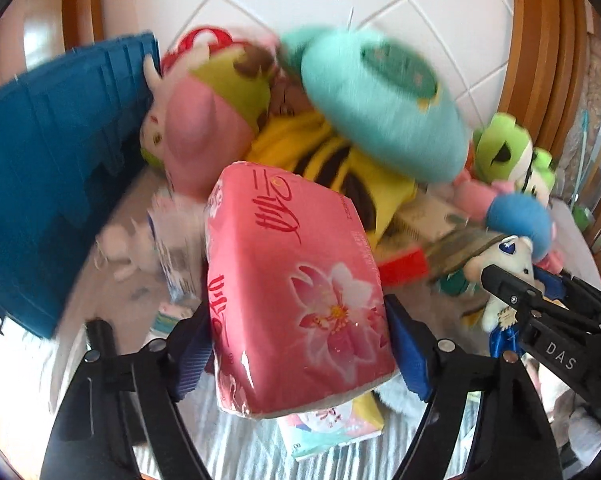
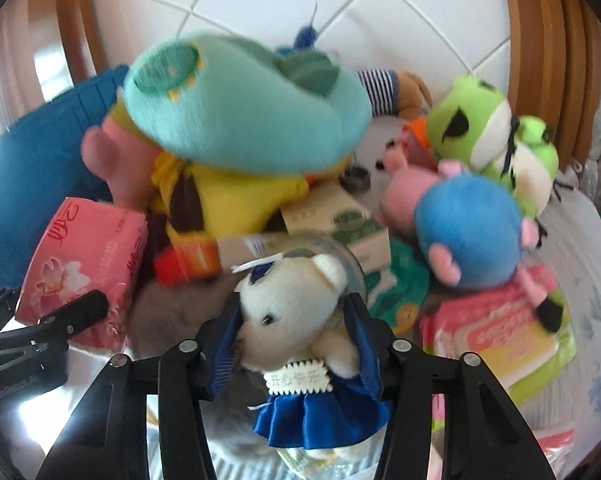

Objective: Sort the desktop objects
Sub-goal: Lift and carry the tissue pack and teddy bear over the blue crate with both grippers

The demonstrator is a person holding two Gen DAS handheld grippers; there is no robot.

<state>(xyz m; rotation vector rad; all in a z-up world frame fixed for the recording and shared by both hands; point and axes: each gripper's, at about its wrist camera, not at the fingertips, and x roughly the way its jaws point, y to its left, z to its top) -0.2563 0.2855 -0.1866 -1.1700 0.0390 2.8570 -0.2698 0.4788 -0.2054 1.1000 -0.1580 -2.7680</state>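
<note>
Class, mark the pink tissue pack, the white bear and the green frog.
pink tissue pack (image 1: pixel 296 280), left wrist view, flower print.
white bear (image 2: pixel 288 300), right wrist view, face.
green frog (image 2: pixel 472 128), right wrist view, head.

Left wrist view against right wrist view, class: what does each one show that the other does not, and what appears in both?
Only the left wrist view shows the left gripper closed on the pink flower-printed tissue pack.

Only the right wrist view shows the navy-and-white striped plush at the back, and the right gripper closed on the white plush bear in a blue satin skirt.

Both show the blue plastic crate, the teal round plush and the green frog plush.
</note>
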